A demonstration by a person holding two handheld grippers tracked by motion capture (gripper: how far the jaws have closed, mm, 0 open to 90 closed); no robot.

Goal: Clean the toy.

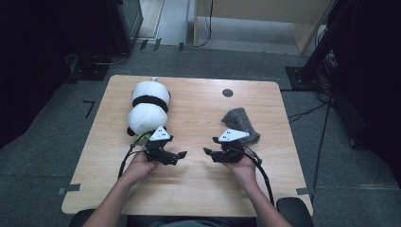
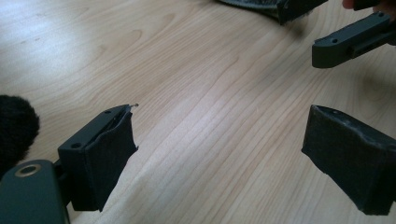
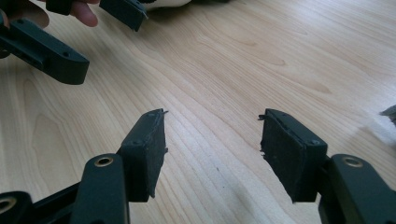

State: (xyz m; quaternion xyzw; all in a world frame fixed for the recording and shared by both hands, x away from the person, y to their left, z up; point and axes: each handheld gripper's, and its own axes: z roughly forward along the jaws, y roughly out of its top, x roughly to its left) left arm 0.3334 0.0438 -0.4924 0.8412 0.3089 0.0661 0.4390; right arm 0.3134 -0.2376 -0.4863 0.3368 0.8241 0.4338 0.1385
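A white and black panda plush (image 1: 147, 109) lies on the wooden table (image 1: 198, 189) at the back left. At the right lies a grey knitted piece (image 1: 241, 124). My left gripper (image 1: 182, 155) is held low over the table just in front of the plush, pointing right. My right gripper (image 1: 206, 152) faces it, pointing left, close in front of the grey piece. In the left gripper view my left gripper (image 2: 222, 116) stands open over bare wood, with the right gripper (image 2: 303, 32) beyond. In the right gripper view my right gripper (image 3: 214, 116) is open too, nothing between its pads.
A small dark round cap (image 1: 227, 92) is set into the table near the back edge. Grey carpet with cables surrounds the table. A black chair back (image 1: 293, 208) sits at the front right corner.
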